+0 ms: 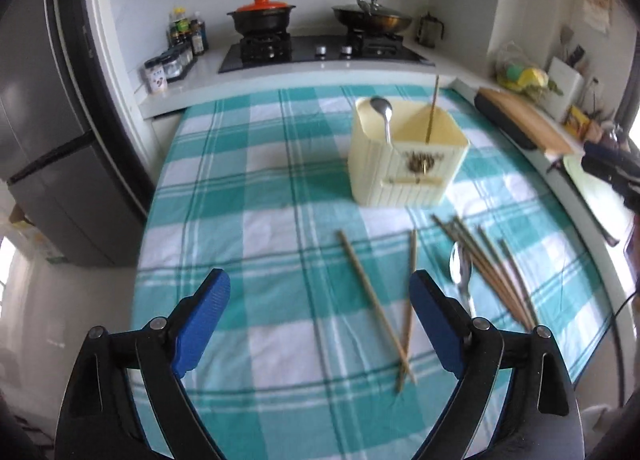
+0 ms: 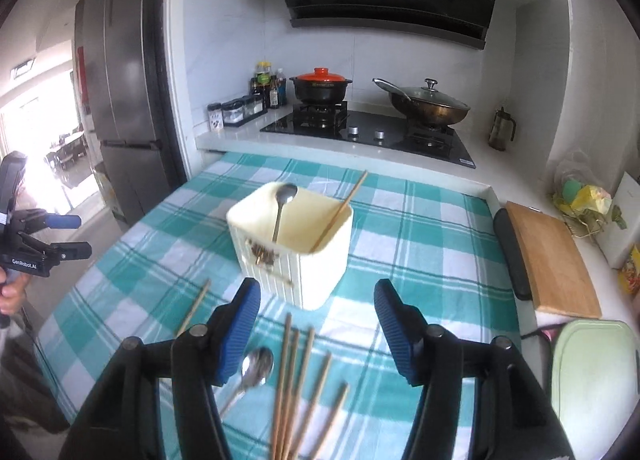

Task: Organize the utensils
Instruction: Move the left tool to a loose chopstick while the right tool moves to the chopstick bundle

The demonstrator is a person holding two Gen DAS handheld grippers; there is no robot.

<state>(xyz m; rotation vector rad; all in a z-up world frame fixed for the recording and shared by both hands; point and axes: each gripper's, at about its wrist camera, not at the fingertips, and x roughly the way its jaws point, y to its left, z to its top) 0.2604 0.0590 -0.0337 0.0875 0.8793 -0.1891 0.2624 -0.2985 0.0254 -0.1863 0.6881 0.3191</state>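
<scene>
A cream utensil holder (image 1: 404,164) (image 2: 296,244) stands on the teal checked tablecloth (image 1: 248,196) (image 2: 420,228), holding a metal spoon (image 1: 385,116) (image 2: 282,208) and one chopstick (image 1: 433,108) (image 2: 340,212). Two crossed chopsticks (image 1: 384,308) lie in front of my left gripper (image 1: 320,288), which is open and empty above the cloth. A bundle of several chopsticks (image 1: 492,272) (image 2: 300,384) and a loose spoon (image 1: 461,272) (image 2: 254,372) lie under my right gripper (image 2: 316,300), also open with nothing pressed between its blue pads. One single chopstick (image 2: 195,306) lies to the left.
A gas hob (image 2: 360,132) with a clay pot (image 2: 321,86) and a wok (image 2: 430,102) sits behind the table. A wooden cutting board (image 2: 548,260) and a green board (image 2: 592,380) lie at the right. A fridge (image 1: 60,140) stands at the left. A person's hand (image 2: 12,296) holds the left gripper.
</scene>
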